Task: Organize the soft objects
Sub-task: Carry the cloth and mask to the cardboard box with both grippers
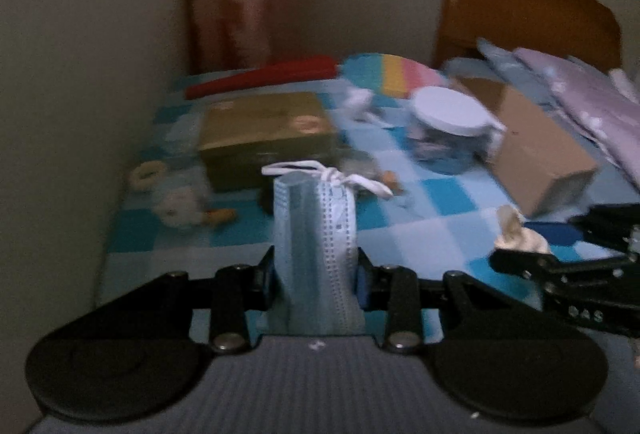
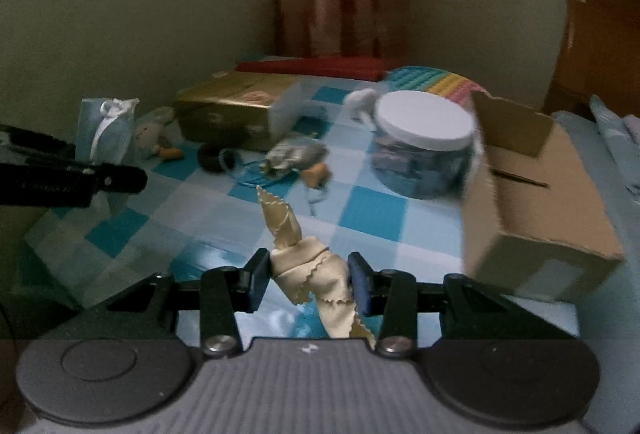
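Note:
My left gripper (image 1: 316, 274) is shut on a folded light-blue face mask (image 1: 316, 234) with white ear loops, held upright above the checked bed. It also shows in the right wrist view (image 2: 106, 131) at the left. My right gripper (image 2: 308, 280) is shut on a crumpled beige cloth (image 2: 308, 266) with zigzag edges; the same cloth shows in the left wrist view (image 1: 516, 234) at the right. A small plush toy (image 1: 178, 211) lies near the wall. An open cardboard box (image 2: 536, 193) stands on the right.
On the blue checked bedsheet (image 2: 360, 209) lie a gold box (image 1: 264, 133), a clear jar with a white lid (image 2: 424, 145), a red flat item (image 1: 264, 75), a rainbow pad (image 1: 396, 73), a crumpled wrapper (image 2: 292, 153) and small bits. A wooden headboard (image 1: 520, 1) is at the right; the wall is at the left.

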Tool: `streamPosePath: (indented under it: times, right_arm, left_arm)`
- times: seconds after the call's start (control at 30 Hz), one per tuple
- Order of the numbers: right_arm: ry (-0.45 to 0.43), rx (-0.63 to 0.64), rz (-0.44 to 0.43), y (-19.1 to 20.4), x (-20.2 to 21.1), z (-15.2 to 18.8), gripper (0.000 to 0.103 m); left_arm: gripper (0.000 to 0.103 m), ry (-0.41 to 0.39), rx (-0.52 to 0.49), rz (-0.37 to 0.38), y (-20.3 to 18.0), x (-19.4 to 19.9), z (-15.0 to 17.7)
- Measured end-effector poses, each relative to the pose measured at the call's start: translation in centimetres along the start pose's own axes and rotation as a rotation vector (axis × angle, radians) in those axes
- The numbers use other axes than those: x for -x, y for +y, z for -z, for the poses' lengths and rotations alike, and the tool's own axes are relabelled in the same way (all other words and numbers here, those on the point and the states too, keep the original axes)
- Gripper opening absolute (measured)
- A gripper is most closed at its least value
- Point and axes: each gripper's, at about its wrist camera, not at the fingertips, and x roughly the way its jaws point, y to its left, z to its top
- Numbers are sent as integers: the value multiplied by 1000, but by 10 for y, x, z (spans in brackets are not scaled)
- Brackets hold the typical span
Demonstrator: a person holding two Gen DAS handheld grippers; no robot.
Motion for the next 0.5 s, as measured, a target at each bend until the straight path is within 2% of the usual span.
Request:
streamPosePath:
  times: [0.37,0.5]
  right_arm:
    - [-28,-79,101,-48,37,11,47]
    - [-49,-121,140,-72,44,8,47]
  left_arm:
    - [35,27,-147,209,-74,-5,-15]
    - [35,50,-177,263,-96,-14,-21]
